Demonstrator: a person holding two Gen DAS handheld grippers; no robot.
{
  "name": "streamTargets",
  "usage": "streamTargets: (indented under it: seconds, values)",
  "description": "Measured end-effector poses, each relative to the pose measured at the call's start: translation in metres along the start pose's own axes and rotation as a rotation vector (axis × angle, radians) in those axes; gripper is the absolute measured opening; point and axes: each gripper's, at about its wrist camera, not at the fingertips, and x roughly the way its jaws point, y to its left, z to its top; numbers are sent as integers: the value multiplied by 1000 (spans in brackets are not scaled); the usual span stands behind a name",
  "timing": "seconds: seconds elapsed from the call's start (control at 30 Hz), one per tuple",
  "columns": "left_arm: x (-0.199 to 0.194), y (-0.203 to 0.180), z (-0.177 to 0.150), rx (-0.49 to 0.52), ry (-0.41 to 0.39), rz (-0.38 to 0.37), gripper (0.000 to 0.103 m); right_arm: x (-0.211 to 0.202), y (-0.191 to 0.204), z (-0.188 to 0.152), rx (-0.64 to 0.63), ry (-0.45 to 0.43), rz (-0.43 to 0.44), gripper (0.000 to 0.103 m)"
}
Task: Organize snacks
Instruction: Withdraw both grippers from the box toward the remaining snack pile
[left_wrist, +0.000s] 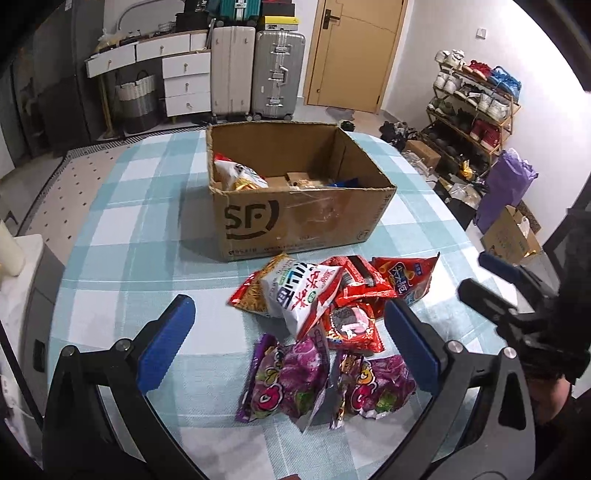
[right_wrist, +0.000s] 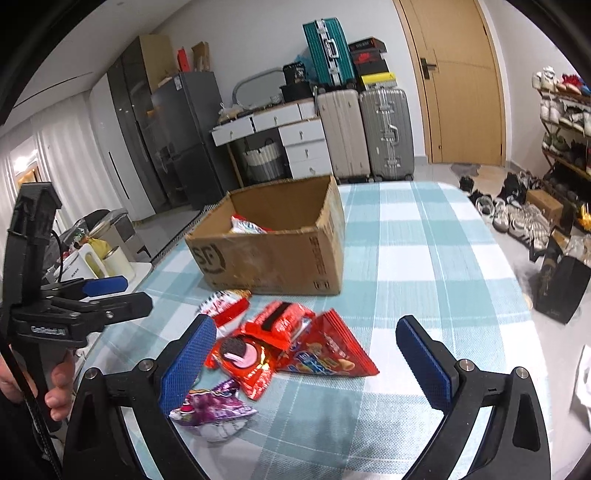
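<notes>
An open cardboard box (left_wrist: 295, 218) (right_wrist: 273, 258) stands on the checked tablecloth and holds a few snack packs (left_wrist: 240, 175). In front of it lies a heap of snacks: a white bag (left_wrist: 299, 291), red packs (left_wrist: 354, 325) (right_wrist: 328, 354), a red cookie pack (right_wrist: 240, 354) and two purple bags (left_wrist: 288, 376) (left_wrist: 373, 387) (right_wrist: 214, 406). My left gripper (left_wrist: 291, 343) hangs open above the purple bags, empty. My right gripper (right_wrist: 306, 362) is open over the red packs, empty. It also shows at the right edge of the left wrist view, as the right gripper (left_wrist: 491, 280).
The table (right_wrist: 424, 258) has bare cloth to the right of the box. Behind it stand suitcases (left_wrist: 255, 74), a white drawer unit (left_wrist: 181, 81) and a door (left_wrist: 354, 51). A shoe rack (left_wrist: 476, 107) and floor clutter lie to the right. A person's hand (right_wrist: 55, 391) holds the left gripper's handle.
</notes>
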Motion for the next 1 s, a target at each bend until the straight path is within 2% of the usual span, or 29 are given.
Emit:
streamTargets:
  seconds: [0.1, 0.6, 0.87, 0.97, 1.0]
  values:
    - [13, 4, -4, -21, 16, -37, 102, 14, -6, -5, 6, 29, -2, 100]
    - [60, 30, -18, -97, 95, -7, 102, 72, -31, -18, 45, 115, 18, 100]
    - [72, 38, -20, -110, 113, -7, 102, 90, -42, -16, 101, 125, 52, 99]
    - [73, 40, -21, -114, 115, -10, 102, 98, -46, -16, 130, 137, 79, 87]
    - [73, 41, -21, -115, 115, -9, 102, 101, -46, -16, 134, 148, 86, 80]
